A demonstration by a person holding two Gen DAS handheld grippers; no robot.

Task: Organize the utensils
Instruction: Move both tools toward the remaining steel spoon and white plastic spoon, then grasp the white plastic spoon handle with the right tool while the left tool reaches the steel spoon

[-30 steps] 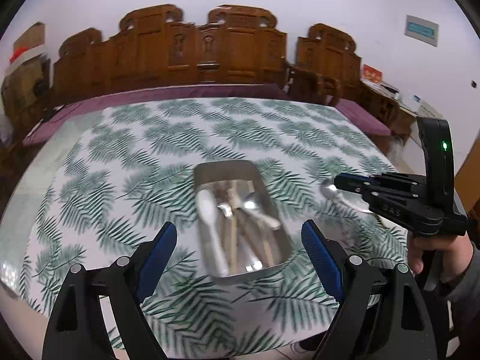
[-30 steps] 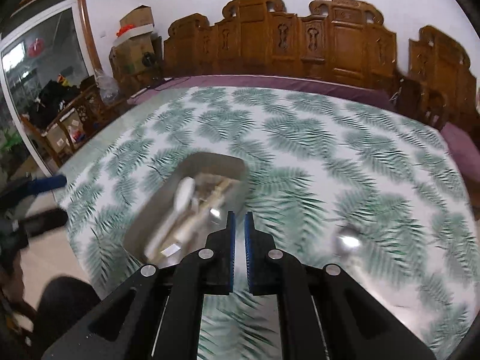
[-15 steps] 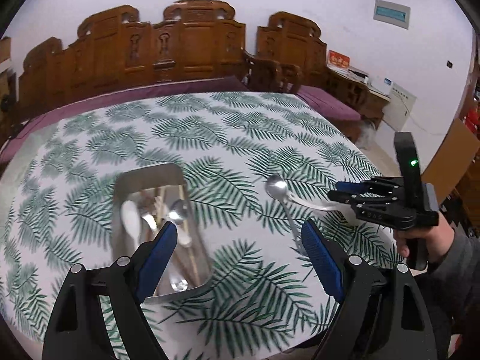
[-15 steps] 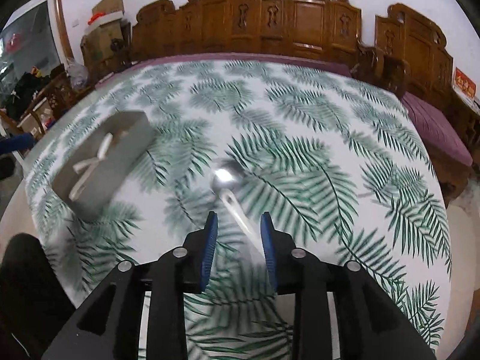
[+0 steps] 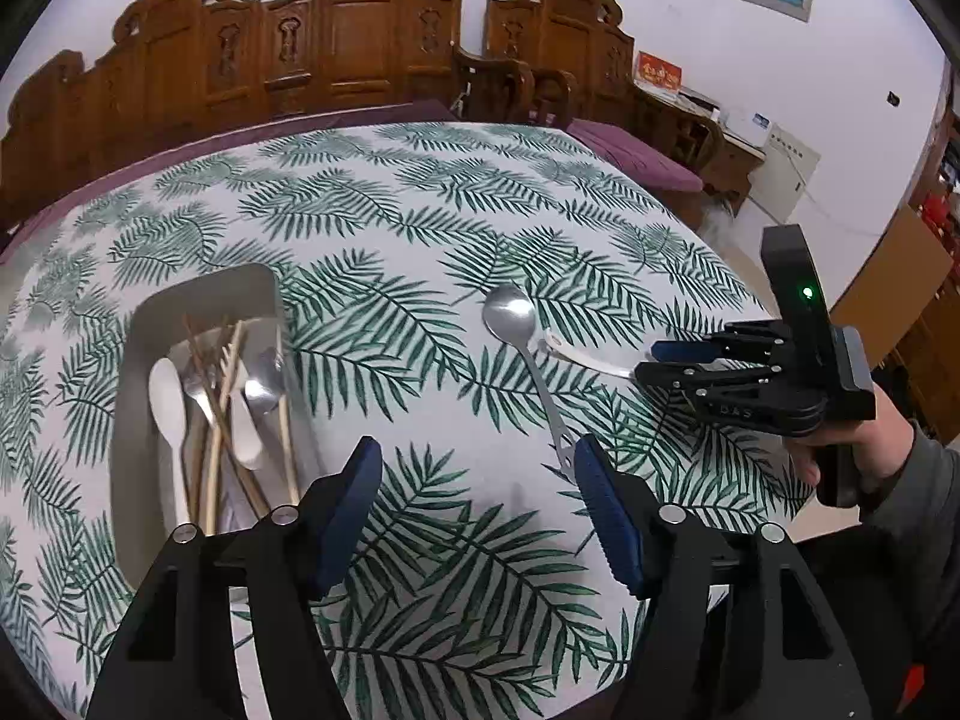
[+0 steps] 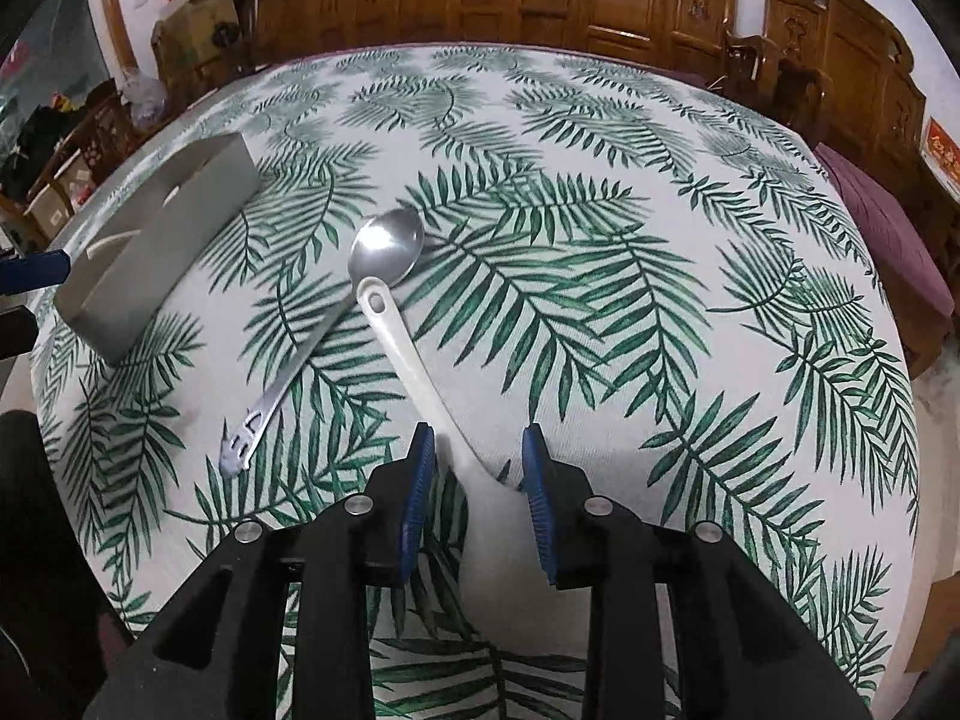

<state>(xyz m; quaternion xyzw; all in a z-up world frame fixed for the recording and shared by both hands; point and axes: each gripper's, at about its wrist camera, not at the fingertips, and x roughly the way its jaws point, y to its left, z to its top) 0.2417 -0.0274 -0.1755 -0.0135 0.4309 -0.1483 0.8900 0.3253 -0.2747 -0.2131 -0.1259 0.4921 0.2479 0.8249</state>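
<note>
Near the tabletop's (image 6: 690,276) right edge the right gripper (image 6: 477,468), jaws apart after opening, straddles the white spoon (image 6: 414,360), seemingly untouched; next it must clamp it for the tray (image 5: 198,300); the left gripper (image 5: 477,492), narrowing, holds nothing

Left gripper (image 5: 477,507), right gripper (image 6: 477,483) — black angular frames, ribbed blue pads, silver screw heads. Right unit: green indicator light. Sleeve (image 5: 918,516) — grey.
</note>
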